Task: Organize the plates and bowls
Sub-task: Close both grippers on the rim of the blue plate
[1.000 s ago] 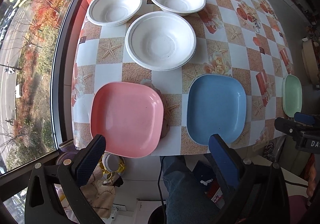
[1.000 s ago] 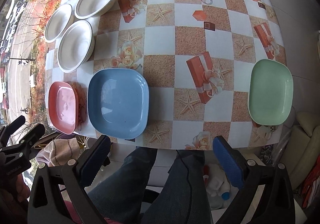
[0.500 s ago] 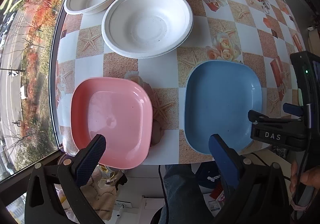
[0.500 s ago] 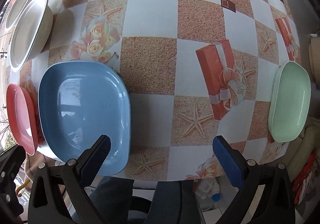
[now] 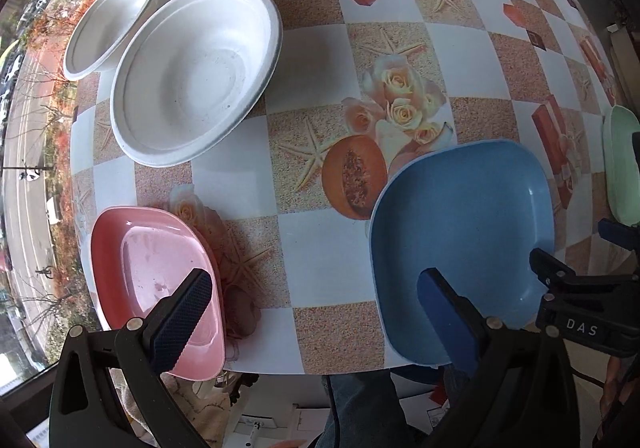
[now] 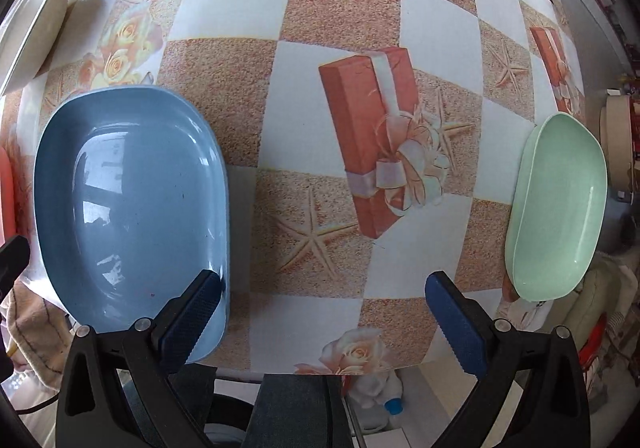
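Both grippers have been brought lower and closer to the near table edge than a second ago, so the plates now loom larger in each view. The left gripper [image 5: 314, 306] is held wide open and empty between the pink plate [image 5: 148, 276] at near left and the blue plate [image 5: 464, 244]; the right gripper [image 6: 320, 306] is likewise spread and empty, between the blue plate [image 6: 128, 199] and the green plate [image 6: 556, 207] at near right. Three white bowls [image 5: 196, 71] are grouped at far left on the patterned tablecloth [image 5: 320, 55].
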